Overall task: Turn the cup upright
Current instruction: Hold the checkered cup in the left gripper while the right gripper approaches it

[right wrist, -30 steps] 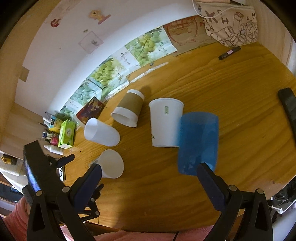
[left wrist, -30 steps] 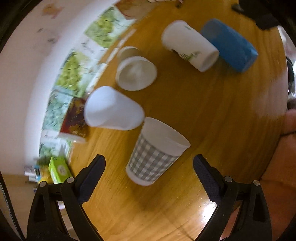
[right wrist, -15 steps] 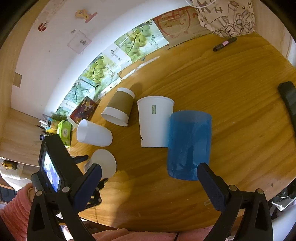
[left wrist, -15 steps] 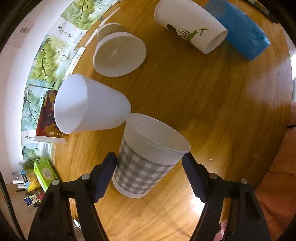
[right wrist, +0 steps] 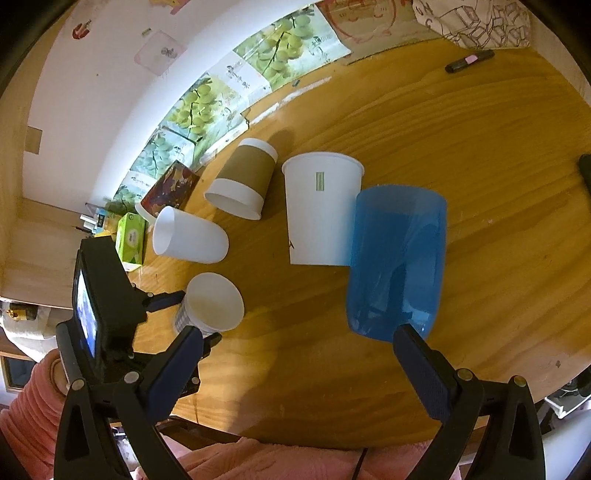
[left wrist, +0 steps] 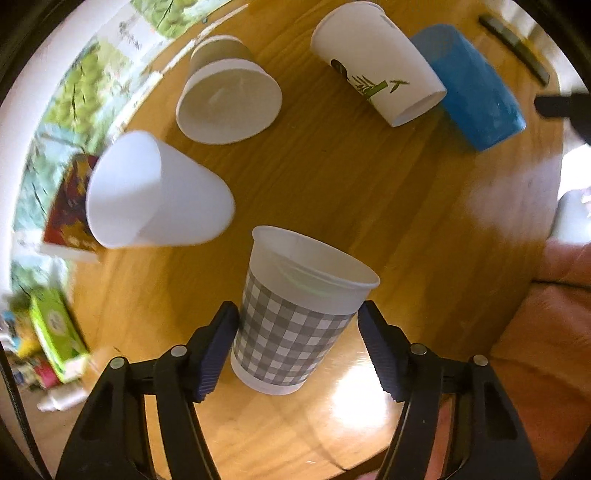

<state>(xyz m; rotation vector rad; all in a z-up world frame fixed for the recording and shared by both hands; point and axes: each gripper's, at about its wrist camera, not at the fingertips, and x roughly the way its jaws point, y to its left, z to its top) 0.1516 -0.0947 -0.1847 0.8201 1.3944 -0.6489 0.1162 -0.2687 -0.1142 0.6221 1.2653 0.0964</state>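
A grey-checked paper cup (left wrist: 295, 314) stands upright on the wooden table (left wrist: 351, 192), mouth up. My left gripper (left wrist: 298, 338) is shut on its lower wall, one pad on each side. The same cup (right wrist: 214, 306) shows in the right wrist view with the left gripper (right wrist: 177, 314) around it. My right gripper (right wrist: 295, 369) is open and empty, hovering near the table's front edge, short of a blue plastic cup (right wrist: 397, 262) lying on its side.
Lying on their sides: a plain white cup (left wrist: 155, 192), a brown-sleeved cup (left wrist: 229, 99), a white cup with a green print (left wrist: 376, 59) and the blue cup (left wrist: 469, 85). A pen (right wrist: 469, 61) and a cloth bag (right wrist: 476, 22) lie at the back; boxes (right wrist: 129, 240) at the left.
My left gripper moved in around the checked cup and closed on it. The cup went from tilted to upright. The right gripper stayed open and drifted slightly.
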